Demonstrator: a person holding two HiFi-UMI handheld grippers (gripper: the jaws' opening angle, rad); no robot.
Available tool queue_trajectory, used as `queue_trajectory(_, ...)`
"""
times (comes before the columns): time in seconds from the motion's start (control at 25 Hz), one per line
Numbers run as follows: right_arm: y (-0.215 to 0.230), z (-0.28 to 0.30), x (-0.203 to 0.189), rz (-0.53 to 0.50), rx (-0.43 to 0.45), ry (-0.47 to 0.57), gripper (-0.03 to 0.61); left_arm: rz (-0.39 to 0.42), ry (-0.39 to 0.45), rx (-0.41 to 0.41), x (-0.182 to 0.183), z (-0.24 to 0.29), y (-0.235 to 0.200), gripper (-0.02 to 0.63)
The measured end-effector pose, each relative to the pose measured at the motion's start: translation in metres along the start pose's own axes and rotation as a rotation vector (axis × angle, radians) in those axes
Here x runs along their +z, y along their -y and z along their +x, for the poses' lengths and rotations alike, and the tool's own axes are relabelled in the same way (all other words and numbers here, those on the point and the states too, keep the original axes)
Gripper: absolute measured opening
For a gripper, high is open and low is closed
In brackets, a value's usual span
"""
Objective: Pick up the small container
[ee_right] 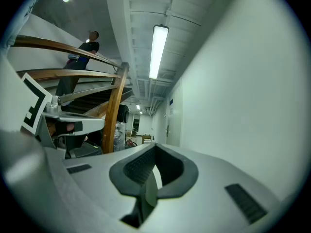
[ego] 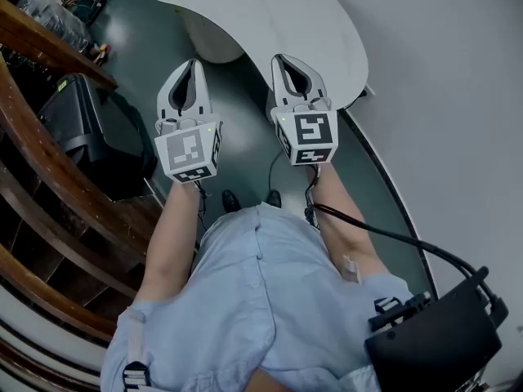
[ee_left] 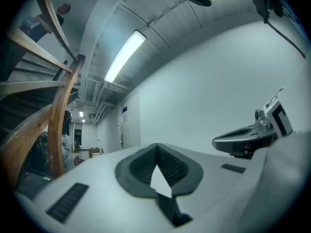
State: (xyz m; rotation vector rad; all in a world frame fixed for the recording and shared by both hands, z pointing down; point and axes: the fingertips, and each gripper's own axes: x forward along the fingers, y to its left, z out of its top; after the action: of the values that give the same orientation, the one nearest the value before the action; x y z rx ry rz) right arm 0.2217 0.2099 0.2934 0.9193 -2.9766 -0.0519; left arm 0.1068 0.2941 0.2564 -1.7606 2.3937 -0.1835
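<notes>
No small container shows in any view. A person stands in a corridor and holds both grippers level in front of the body. My left gripper (ego: 194,62) has its jaws closed tip to tip with nothing between them, and its own view (ee_left: 156,145) shows the same. My right gripper (ego: 282,58) is likewise shut and empty, as in its own view (ee_right: 155,145). The two are side by side, a little apart. Each appears at the edge of the other's view: the right gripper (ee_left: 243,142) and the left gripper (ee_right: 58,120).
A white rounded table (ego: 270,15) on a pedestal (ego: 212,43) stands just ahead of the grippers. A wooden stair rail (ego: 49,162) and a black box (ego: 82,129) are at the left. A white wall (ego: 458,96) runs along the right. A black device (ego: 433,341) with a cable hangs at the person's hip.
</notes>
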Motion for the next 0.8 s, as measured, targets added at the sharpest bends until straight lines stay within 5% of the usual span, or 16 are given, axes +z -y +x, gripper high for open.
queue_trajectory(0.36,0.008,0.003,-0.006,-0.02,0.021,-0.003,0.0,-0.01,-0.009,0.053,-0.011,-0.004,0.0,0.0)
queue_trajectory(0.8,-0.002,0.073,-0.006,-0.034,-0.023,-0.022,0.0,-0.036,0.0,0.028,-0.025,0.045,-0.058,-0.002)
